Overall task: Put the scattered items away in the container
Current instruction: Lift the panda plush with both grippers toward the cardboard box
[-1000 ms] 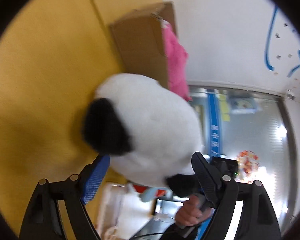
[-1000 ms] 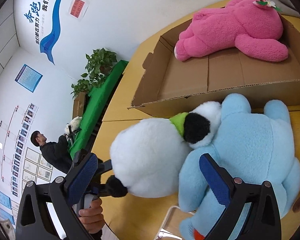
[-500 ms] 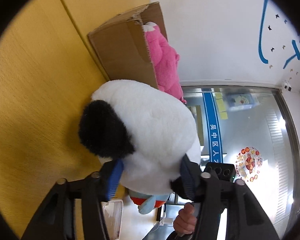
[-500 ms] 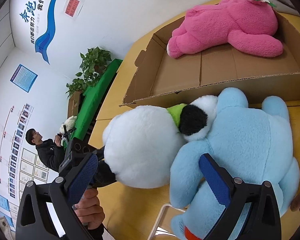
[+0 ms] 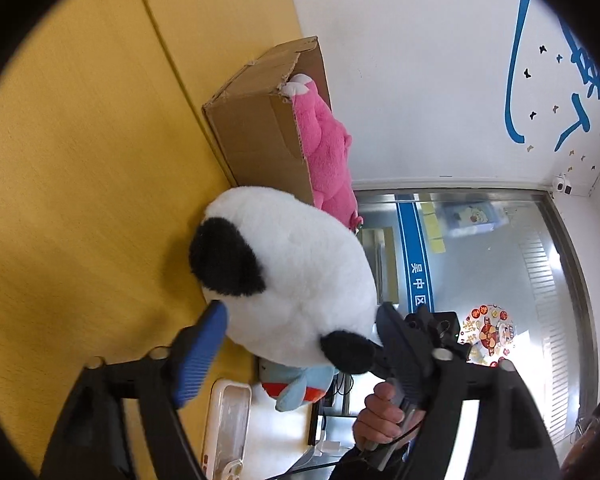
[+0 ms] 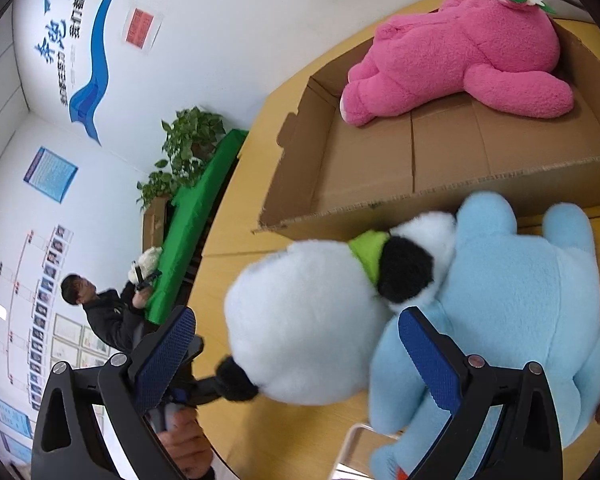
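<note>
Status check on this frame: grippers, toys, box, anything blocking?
Left gripper jaws opening around panda plush, not clamped. Right gripper open, empty. Pink plush in cardboard box. Blue plush crowds panda.

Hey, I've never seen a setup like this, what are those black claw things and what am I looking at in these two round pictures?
No robot here: a person holds a hand-held gripper in each hand, and each carries a fisheye camera looking forward between its two fingers, hence the round pictures.

One picture comes from the left gripper. Its jaws are opening around a black and white panda toy, with the toy between them.

The other comes from the right gripper, which is open and holds nothing.

On the yellow table the panda lies against a light blue plush toy. Behind them is an open cardboard box with a pink plush toy already inside.
</note>
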`<control>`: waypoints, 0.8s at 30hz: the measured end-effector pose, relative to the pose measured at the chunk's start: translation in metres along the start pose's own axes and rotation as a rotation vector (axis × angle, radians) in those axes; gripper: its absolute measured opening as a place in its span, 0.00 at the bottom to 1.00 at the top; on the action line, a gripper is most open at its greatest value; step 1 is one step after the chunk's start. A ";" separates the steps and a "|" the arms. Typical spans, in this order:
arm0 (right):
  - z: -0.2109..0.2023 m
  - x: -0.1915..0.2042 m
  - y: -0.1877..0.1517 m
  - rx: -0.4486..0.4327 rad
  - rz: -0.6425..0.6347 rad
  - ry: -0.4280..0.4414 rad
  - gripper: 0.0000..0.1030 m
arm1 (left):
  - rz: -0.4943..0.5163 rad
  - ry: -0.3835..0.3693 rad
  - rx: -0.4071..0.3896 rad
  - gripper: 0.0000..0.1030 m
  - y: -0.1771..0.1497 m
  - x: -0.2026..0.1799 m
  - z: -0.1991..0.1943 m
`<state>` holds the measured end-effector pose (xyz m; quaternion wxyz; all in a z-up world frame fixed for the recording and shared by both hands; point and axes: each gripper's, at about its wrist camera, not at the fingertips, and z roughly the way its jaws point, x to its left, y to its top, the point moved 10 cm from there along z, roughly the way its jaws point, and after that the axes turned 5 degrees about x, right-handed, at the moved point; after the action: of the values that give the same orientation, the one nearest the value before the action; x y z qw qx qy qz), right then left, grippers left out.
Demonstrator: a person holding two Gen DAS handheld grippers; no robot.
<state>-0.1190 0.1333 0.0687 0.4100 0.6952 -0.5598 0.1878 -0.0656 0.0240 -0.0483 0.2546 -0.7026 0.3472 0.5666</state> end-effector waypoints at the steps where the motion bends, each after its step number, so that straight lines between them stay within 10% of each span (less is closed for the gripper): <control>1: 0.001 -0.001 0.008 -0.006 0.007 -0.018 1.00 | 0.006 0.000 0.018 0.76 0.004 -0.002 0.005; 12: 0.080 -0.012 0.023 0.128 -0.116 -0.301 0.99 | -0.066 0.013 0.154 0.96 0.020 0.019 0.065; 24: 0.100 0.038 -0.046 0.253 -0.320 -0.023 0.88 | 0.148 0.154 0.111 0.96 -0.028 0.007 0.000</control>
<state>-0.0840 0.0333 0.0203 0.3373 0.8234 -0.4188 0.1811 -0.0432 0.0402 -0.0557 0.2229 -0.7013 0.4476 0.5081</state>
